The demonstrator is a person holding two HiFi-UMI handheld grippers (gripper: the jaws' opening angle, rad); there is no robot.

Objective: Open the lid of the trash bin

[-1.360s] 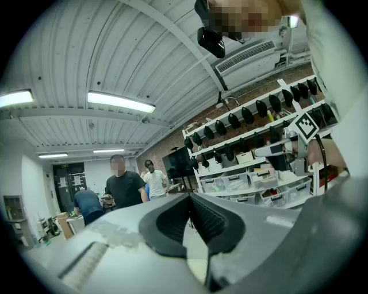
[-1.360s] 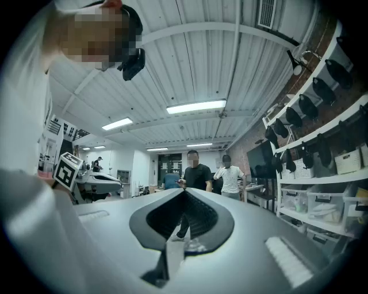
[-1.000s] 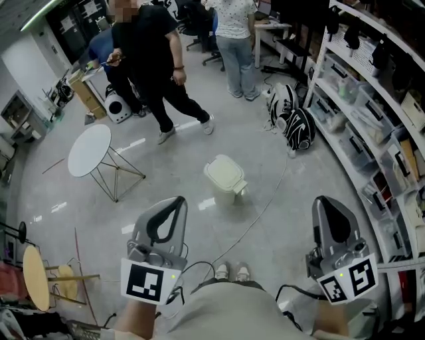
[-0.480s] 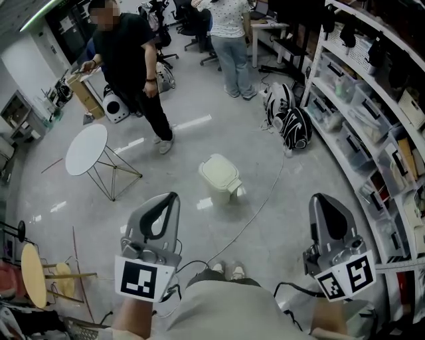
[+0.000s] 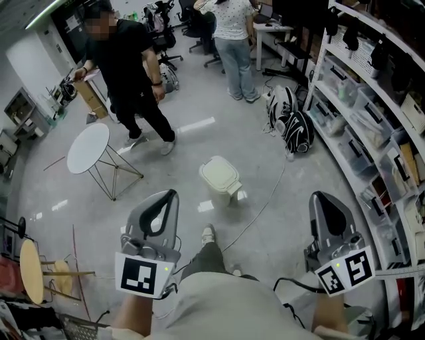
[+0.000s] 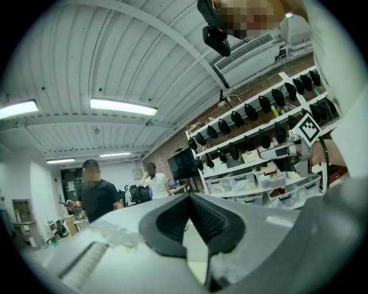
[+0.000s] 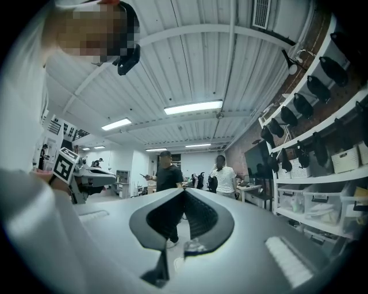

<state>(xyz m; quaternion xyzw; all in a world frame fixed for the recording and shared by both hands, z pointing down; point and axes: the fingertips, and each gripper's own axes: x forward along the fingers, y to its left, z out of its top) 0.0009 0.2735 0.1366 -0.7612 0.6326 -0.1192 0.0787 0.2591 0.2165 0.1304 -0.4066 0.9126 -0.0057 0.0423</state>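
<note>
Grey floor [image 5: 279, 219]: trash bin [image 5: 222, 174] well ahead of left claw [image 5: 170, 194] and right claw [image 5: 321, 196], both closed.

A small cream trash bin [image 5: 222, 179] stands upright on the floor, lid closed.

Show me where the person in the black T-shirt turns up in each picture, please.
Head view: the person in the black T-shirt is at the upper left, beyond the round white table.
Left gripper view: lower left, far off under the ceiling lights.
Right gripper view: near the centre, slightly low.
Shared landmark: the person in the white top, to their right in all three.
</note>
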